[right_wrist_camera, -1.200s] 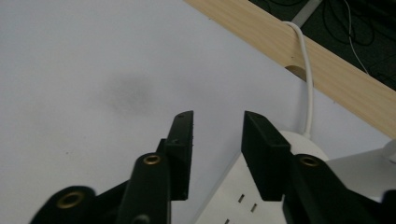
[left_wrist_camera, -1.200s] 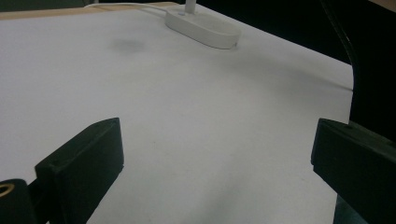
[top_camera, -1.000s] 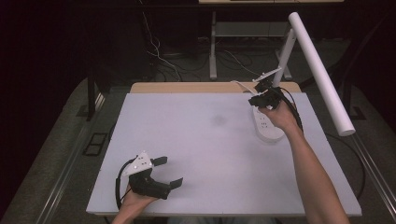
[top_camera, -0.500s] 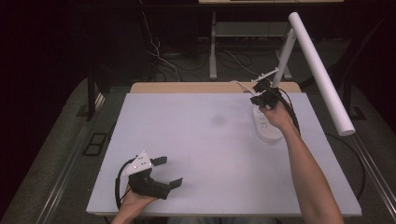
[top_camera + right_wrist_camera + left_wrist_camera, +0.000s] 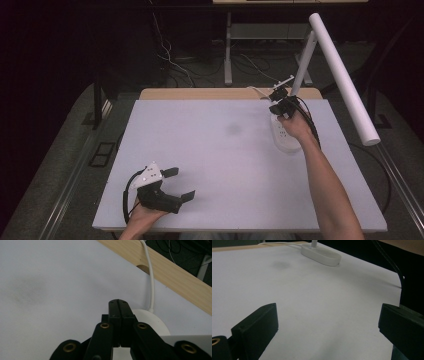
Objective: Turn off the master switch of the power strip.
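A white desk lamp stands at the table's far right: an oval base [image 5: 287, 142], a slanted stem [image 5: 302, 62] and a long tube head [image 5: 342, 75]. My right gripper [image 5: 276, 109] hovers over the far end of the base [image 5: 152, 320], near where the white cable [image 5: 151, 282] enters. Its jaws are shut [image 5: 118, 303] with nothing between them. My left gripper [image 5: 180, 184] rests at the near left of the white table [image 5: 215, 150]. It stands open [image 5: 328, 315] with only bare table between its fingers. The lamp base [image 5: 322, 256] lies far ahead of it.
A wooden strip [image 5: 200, 93] runs along the table's far edge, with a notch where the cable passes [image 5: 142, 267]. A faint grey smudge [image 5: 233, 129] marks the tabletop. The lamp head overhangs the right edge. Cables and a metal frame lie on the dark floor beyond.
My right hand has sunk a little towards the lamp base. The left hand and gripper have stayed where they were.
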Demonstrator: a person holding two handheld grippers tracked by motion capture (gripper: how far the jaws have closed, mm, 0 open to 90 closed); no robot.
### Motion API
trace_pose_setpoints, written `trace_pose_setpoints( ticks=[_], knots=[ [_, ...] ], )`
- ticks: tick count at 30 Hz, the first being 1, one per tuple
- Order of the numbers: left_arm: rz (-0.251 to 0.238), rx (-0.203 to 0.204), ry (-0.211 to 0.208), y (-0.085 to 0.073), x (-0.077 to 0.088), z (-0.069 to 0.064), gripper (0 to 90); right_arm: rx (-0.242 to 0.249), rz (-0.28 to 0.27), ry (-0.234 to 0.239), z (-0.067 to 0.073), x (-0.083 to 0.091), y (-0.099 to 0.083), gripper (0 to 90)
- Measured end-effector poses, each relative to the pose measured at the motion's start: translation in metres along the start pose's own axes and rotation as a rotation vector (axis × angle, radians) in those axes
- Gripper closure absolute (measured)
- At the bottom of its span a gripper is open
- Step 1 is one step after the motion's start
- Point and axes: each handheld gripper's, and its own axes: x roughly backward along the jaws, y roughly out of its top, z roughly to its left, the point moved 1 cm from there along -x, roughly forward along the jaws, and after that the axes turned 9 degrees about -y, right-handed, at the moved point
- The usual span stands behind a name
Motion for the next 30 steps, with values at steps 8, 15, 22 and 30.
trace_pose_setpoints(
  ticks=[8,15,22,30],
  knots=[
    [0.000,-0.004,0.002,0.000,0.000,0.000,1.9,0.023,0.033,-0.025,0.003,-0.006,-0.002,89.0],
    [0.011,-0.010,0.002,0.000,-0.001,-0.001,2.2,0.052,0.075,-0.053,0.007,-0.012,-0.003,89.0],
    [0.017,-0.010,0.005,-0.001,0.000,-0.001,2.2,0.075,0.104,-0.074,0.010,-0.017,-0.004,89.0],
    [0.021,-0.010,0.008,-0.001,0.000,0.001,2.1,0.088,0.122,-0.098,0.013,-0.022,-0.006,89.0]
  ],
)
